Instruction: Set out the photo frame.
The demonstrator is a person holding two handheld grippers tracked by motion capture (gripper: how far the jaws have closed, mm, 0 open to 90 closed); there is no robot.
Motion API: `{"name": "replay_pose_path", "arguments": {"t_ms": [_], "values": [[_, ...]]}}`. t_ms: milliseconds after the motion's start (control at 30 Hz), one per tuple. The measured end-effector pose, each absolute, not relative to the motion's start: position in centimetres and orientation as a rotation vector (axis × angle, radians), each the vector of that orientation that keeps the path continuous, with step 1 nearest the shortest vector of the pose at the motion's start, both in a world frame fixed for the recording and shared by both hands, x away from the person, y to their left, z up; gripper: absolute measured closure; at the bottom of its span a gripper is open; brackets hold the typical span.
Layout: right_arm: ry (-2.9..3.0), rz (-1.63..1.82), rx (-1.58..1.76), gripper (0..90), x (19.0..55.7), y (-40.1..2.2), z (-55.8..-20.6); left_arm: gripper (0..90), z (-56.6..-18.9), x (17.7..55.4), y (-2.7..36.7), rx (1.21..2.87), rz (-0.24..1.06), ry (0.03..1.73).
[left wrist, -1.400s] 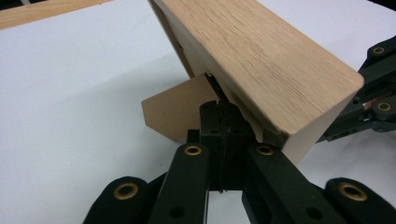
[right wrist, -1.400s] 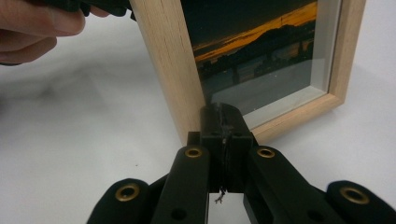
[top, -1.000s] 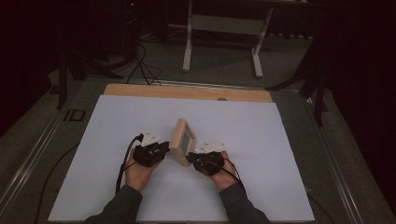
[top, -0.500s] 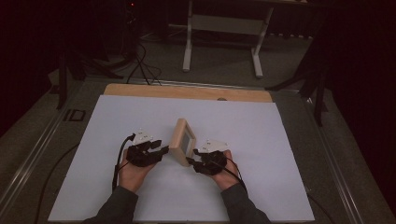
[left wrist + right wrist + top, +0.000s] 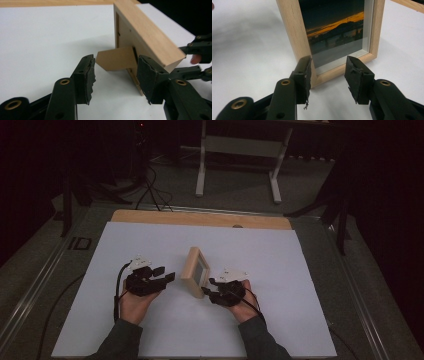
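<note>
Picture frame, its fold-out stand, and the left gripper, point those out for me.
picture frame [image 5: 294, 37], right gripper view, on its wooden left rail.
fold-out stand [image 5: 116, 58], left gripper view, on the flat brown flap.
left gripper [image 5: 115, 77], left gripper view, midway between its fingertips.

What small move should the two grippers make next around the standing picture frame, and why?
Probably draw the right gripper back from the wooden picture frame. The frame stands upright on its fold-out back stand. Both grippers' jaws have just been opening, and the left gripper already sits apart from it, so the placing looks finished.
</note>
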State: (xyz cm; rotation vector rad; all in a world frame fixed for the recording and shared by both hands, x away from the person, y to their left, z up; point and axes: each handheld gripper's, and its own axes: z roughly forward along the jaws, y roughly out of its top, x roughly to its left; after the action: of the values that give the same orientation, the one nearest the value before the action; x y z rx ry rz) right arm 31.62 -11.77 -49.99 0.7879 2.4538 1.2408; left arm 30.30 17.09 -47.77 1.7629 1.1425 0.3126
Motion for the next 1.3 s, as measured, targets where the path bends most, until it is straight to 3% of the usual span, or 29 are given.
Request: {"name": "replay_pose_path", "arguments": {"t_ms": [500,1000,1300], "values": [[2.401,1.276,0.821,54.9,31.8,-12.8,-49.1,38.9,-46.0,29.4,15.9,1.729,0.331,1.085],[2.39,1.283,0.831,54.5,31.9,-13.1,-48.9,35.1,-46.3,29.2,13.3,1.774,0.297,1.025],[2.382,1.286,0.835,54.4,31.9,-13.3,-48.8,35.7,-47.2,30.0,12.0,1.808,0.295,1.071]]}}
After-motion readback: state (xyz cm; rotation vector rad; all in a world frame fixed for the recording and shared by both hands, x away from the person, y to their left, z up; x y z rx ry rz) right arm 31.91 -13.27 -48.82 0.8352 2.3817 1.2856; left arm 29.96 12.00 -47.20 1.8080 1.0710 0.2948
